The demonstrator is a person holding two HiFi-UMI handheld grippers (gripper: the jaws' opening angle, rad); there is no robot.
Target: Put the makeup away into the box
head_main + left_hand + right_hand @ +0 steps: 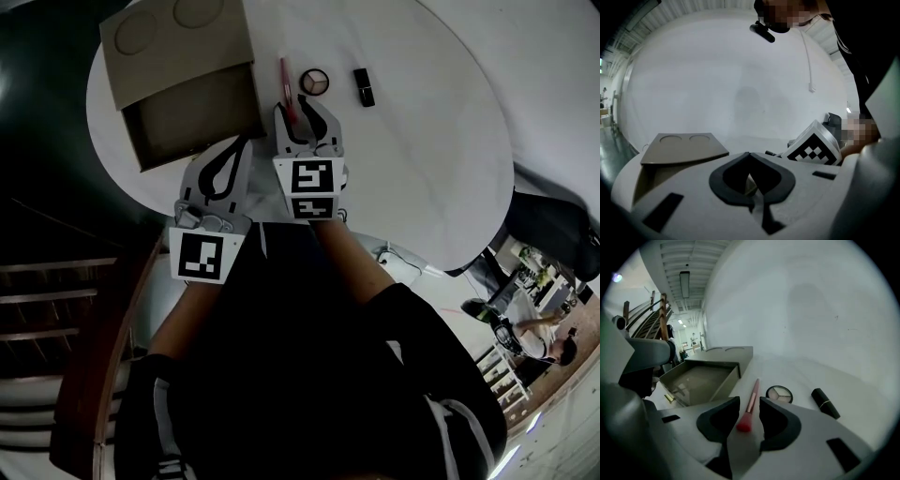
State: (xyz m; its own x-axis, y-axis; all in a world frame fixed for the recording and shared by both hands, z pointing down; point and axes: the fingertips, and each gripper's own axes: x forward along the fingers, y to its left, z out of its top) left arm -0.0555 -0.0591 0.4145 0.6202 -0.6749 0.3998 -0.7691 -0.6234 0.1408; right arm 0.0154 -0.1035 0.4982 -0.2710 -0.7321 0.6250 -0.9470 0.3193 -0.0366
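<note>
Right gripper view, pink makeup brush (752, 397) lying on white table (843, 357) beside open brown box (726, 380) with bare floor, compact (780, 393) and lipstick (825, 403) alongside, right gripper (749, 401) jaws apart around brush's red bristles, not pressing, left gripper (749, 154) jaws closed together, holding nothing

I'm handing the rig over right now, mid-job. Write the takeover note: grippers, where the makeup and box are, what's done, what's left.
Left gripper: shut, empty, near the box, whose drawer is open.
Right gripper: open, jaws either side of the brush head, not gripping.
Brush, compact and lipstick all lie on the table beside the box.
Done: nothing put away; no makeup shows in the drawer.
Left: grip the brush, drop it in the drawer, then compact and lipstick.
</note>
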